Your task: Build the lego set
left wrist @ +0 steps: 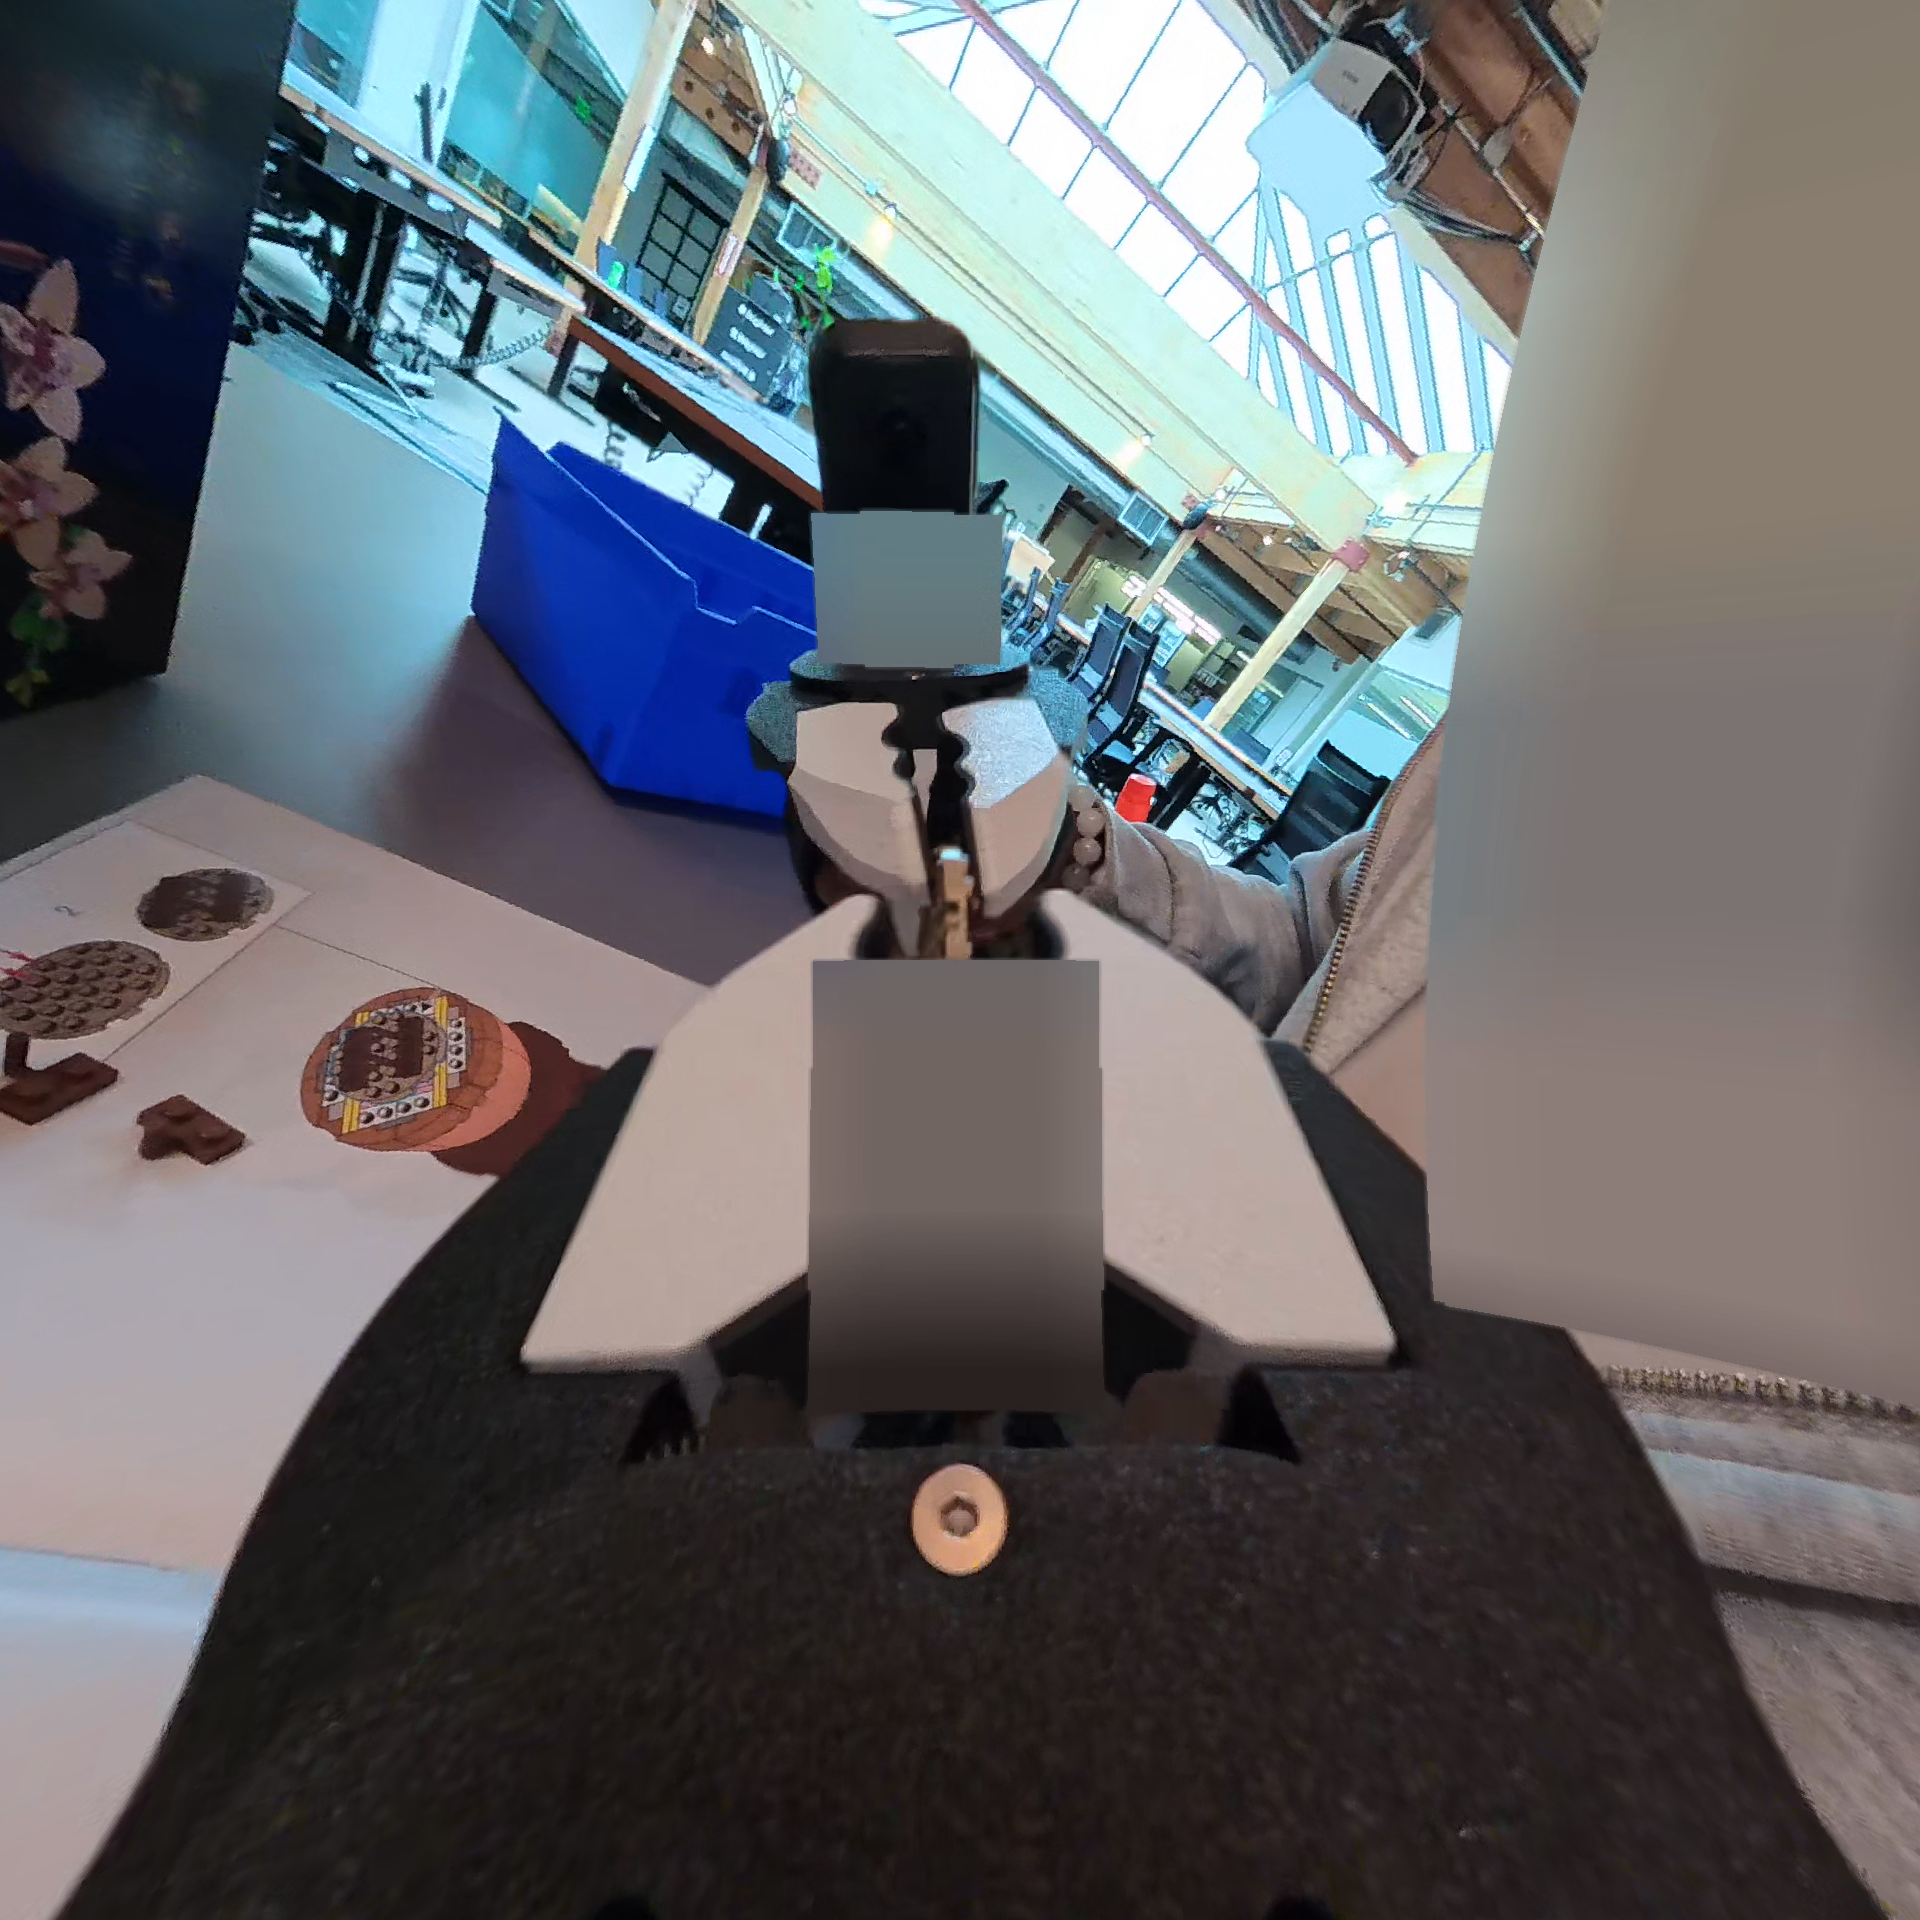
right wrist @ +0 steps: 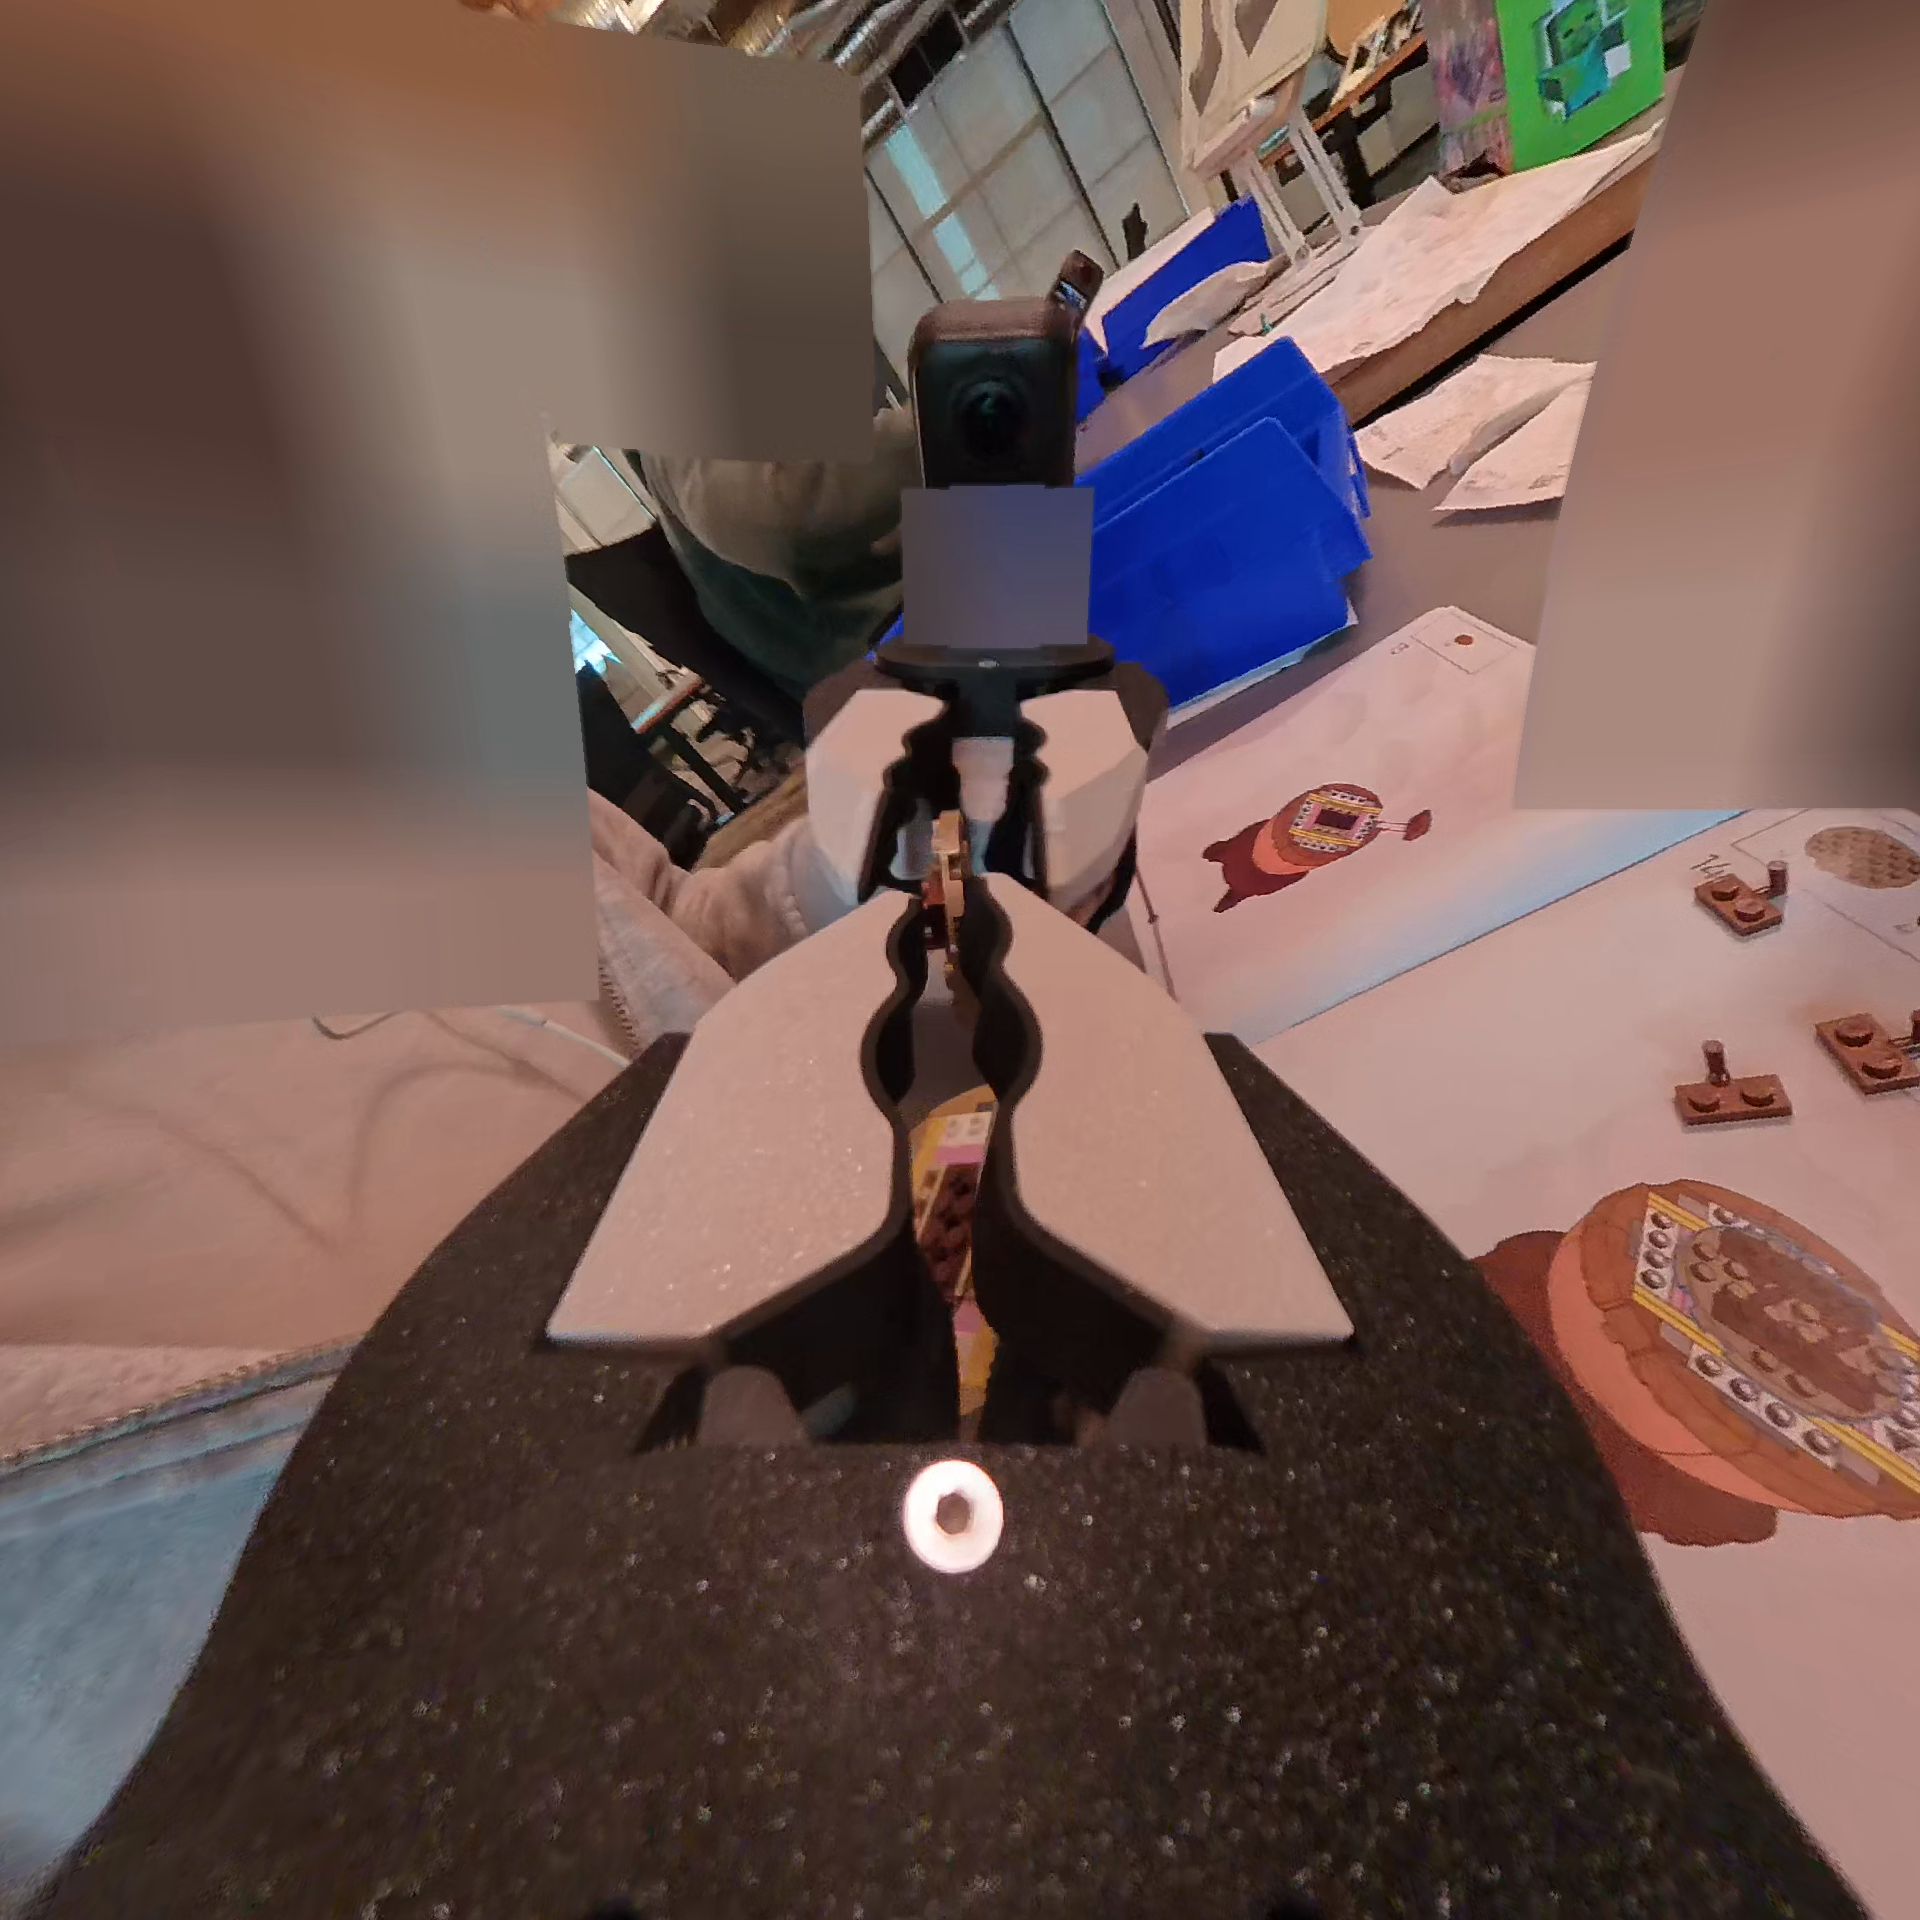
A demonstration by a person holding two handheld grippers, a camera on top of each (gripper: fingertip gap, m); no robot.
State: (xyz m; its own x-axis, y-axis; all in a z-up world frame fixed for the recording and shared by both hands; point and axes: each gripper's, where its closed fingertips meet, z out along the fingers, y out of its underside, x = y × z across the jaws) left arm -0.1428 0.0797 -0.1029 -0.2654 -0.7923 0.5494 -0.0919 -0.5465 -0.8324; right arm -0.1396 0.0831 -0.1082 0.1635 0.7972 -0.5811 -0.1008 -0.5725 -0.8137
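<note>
While the left tongs (left wrist: 940, 925) face the right tongs (left wrist: 935, 831) nose to nose, both pinch the small tan lego build (left wrist: 948, 899) held above the bench (left wrist: 343, 623); printed instruction sheet (left wrist: 208, 1247) lies left. From the right view, right tongs (right wrist: 948, 935) clamp that lego build (right wrist: 948, 894); loose brown plates (right wrist: 1730, 1096) rest on the sheet (right wrist: 1455, 1143), its step numbers too blurred to read.

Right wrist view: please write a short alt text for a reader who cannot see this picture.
The right gripper and the left gripper meet tip to tip above the table, both closed on a small multicoloured lego assembly between them. To the right, an open instruction booklet carries loose brown lego pieces; blue bins stand behind.
</note>
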